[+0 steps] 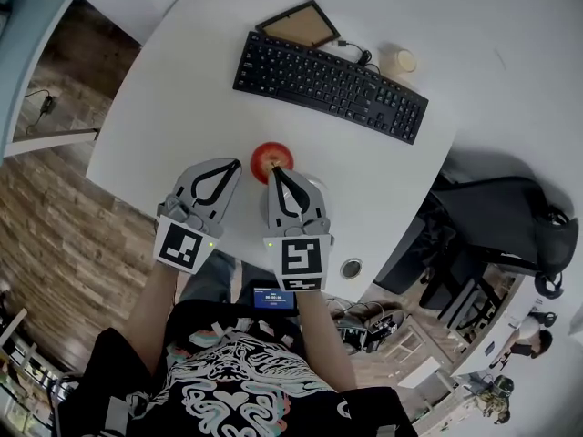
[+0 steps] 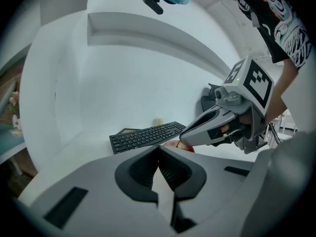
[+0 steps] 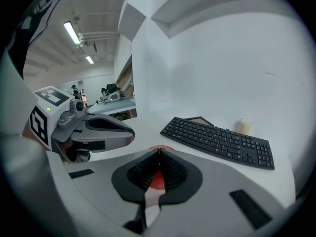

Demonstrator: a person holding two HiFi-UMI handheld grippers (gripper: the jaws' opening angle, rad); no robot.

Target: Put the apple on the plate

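My right gripper (image 1: 274, 171) is sitting with its jaws pressed together and empty, tips right by the apple (image 1: 271, 157) at its 12 o'clock, touching or not I cannot tell; my left gripper (image 1: 236, 164), at its 9 o'clock, is likewise closed on nothing. The apple is resting on the white table (image 1: 164, 89), keyboard (image 1: 330, 85) beyond it toward 1 o'clock, so I am judging the pick-up not yet begun. Next I am needing to spread one pair of jaws around the apple, and to find the plate, which I cannot pick out.
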